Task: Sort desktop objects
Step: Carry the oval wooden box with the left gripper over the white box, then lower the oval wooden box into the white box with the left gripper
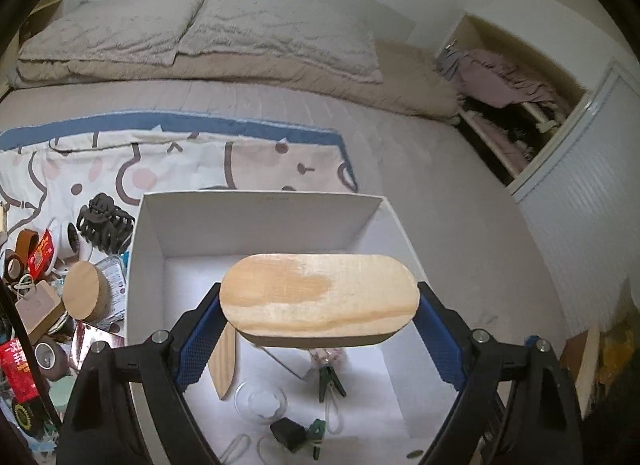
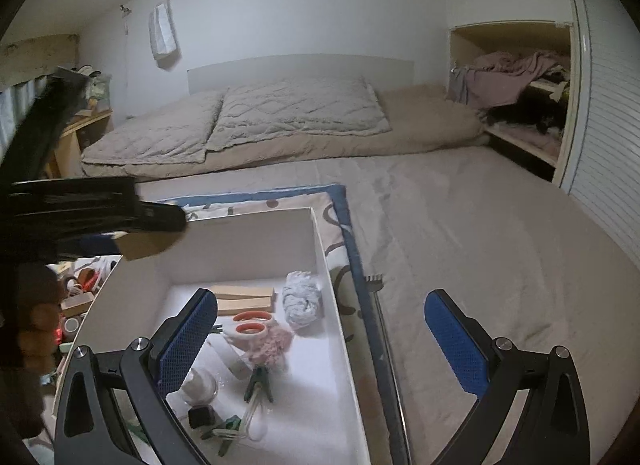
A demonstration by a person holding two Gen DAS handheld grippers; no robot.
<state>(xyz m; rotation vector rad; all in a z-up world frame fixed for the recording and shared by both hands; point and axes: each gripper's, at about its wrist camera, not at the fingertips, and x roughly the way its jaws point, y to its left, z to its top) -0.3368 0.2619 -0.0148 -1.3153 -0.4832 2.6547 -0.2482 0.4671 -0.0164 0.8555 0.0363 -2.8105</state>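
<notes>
In the left wrist view the left gripper [image 1: 319, 305] stands wide, its blue pads [image 1: 200, 339] pressed on the two rounded ends of an oval wooden block [image 1: 319, 299] at lower centre; the block spans the full gap between the jaws. Block and gripper hang over the open white box [image 1: 260, 221], whose floor holds a wooden stick [image 1: 223, 361], a green clip [image 1: 330, 379] and a clear dish [image 1: 262, 399].

In the right wrist view the right gripper [image 2: 320, 329] is open with nothing between its pads [image 2: 188, 339]; it sits at lower centre, over the box's right wall [image 2: 340, 325] and the bed [image 2: 500, 245]. Orange scissors [image 2: 251, 323] lie in the box.
</notes>
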